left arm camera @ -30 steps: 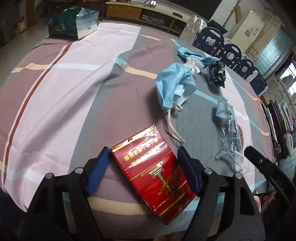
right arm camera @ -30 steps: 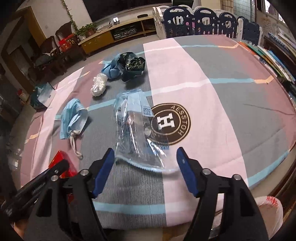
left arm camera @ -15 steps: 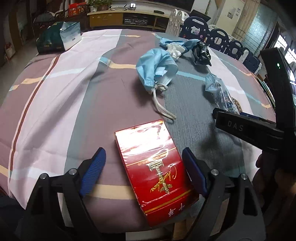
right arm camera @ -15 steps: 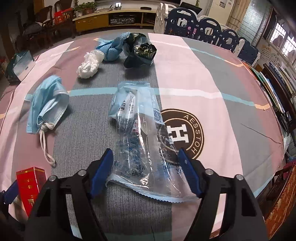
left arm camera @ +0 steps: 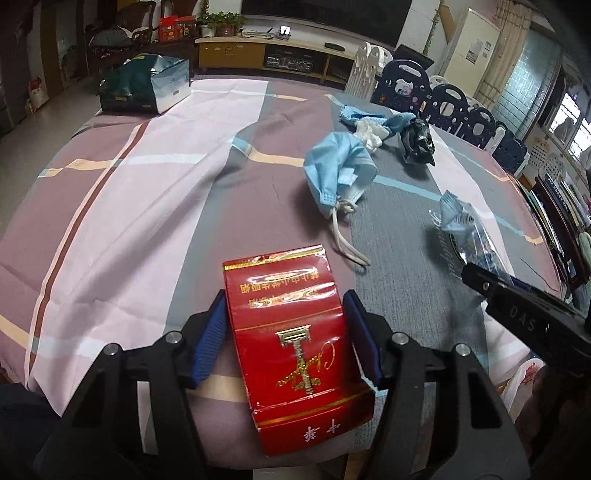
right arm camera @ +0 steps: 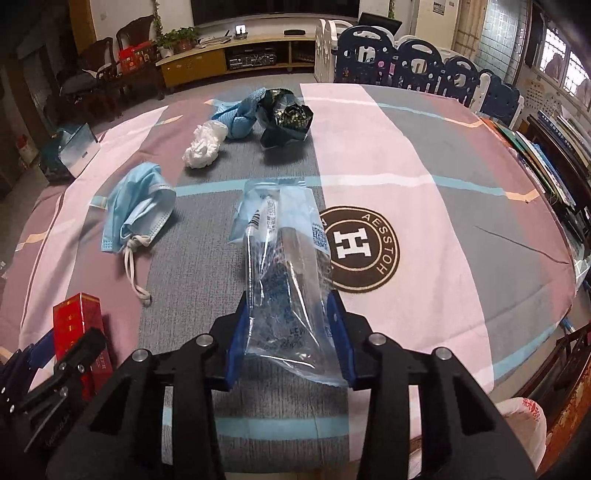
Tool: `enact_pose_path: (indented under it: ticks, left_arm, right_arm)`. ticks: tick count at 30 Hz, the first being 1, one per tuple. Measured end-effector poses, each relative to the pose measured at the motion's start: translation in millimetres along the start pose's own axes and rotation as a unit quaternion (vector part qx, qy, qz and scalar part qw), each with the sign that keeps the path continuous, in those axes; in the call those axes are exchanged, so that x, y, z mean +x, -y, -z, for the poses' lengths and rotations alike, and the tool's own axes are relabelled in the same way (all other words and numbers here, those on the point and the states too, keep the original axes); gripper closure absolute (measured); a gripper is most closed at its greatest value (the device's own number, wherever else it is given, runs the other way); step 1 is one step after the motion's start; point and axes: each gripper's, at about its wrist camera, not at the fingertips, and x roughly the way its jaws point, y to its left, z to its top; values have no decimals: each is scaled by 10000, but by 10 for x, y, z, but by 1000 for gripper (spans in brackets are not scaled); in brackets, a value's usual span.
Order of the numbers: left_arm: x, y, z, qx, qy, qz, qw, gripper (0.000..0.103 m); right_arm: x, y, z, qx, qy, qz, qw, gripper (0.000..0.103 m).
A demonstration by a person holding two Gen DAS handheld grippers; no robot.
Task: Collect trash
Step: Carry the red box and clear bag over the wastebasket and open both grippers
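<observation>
Pack (left arm camera: 291, 332) sits lengthwise between your left gripper (left arm camera: 284, 332) jaws, pads at both long sides, apparently clamped; right gripper (right arm camera: 290, 332) likewise pinches the wrapper (right arm camera: 284, 266), running ahead.

We see a striped pink, grey and mauve tablecloth (left arm camera: 147, 184) under and ahead of the left gripper (left arm camera: 284, 317). A round brown "H" logo (right arm camera: 360, 249) is printed on it just ahead-right of the right gripper (right arm camera: 288, 321). A green-and-silver box (left arm camera: 144, 88) sits far ahead-left at the table edge. Beyond the table, straight ahead, is a low yellow TV cabinet (left arm camera: 258, 53) with a dark screen (left arm camera: 325, 11) above it. Navy and white playpen panels (right arm camera: 417, 66) stand ahead-right. Wooden chairs (right arm camera: 110, 74), a red gift box (right arm camera: 135, 57) and potted plants (right arm camera: 181, 37) are far ahead-left. Books (right arm camera: 546, 162) lie off to the right.
</observation>
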Motion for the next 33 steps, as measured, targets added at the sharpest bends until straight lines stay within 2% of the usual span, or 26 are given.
enact_pose_path:
  ticks: [9,12,16,20,25,29,31,33]
  left_arm:
    - [-181,-61,-15,38,378,-107,9992,42]
    - [-211,-70,1,70,415,-160,9990,43]
    - [-225,-119,21,60,408,-212,9989,43]
    - [-227,-177,38,13,358,-194,9992,43]
    - [-231,-212,54,-14,336,-145,9993,43]
    - [-204,-205,58,5,279,-159,9995,43]
    - [-207,-214,59,-23,282,-134,9995,43]
    - [-210,-222,60,-38,269,-49,9996,43]
  right_arm:
    - [-232,-38,130,117,8,-263,9996,62]
    - [-338,-51,191,116,113,-305,9994,62]
    - [-340,-80,253,46,-17,-272,9996,62]
    - [-446,-33,278,173,68,-378,9991,62]
    - [-766,132,296,230,294,-475,9982,62]
    - [-1194,439,428,231,594,-404,9971,62]
    - [-1384,657,530,314,700,-301,9966,62]
    - [-1530,921,669,445,647,-20,9969,62]
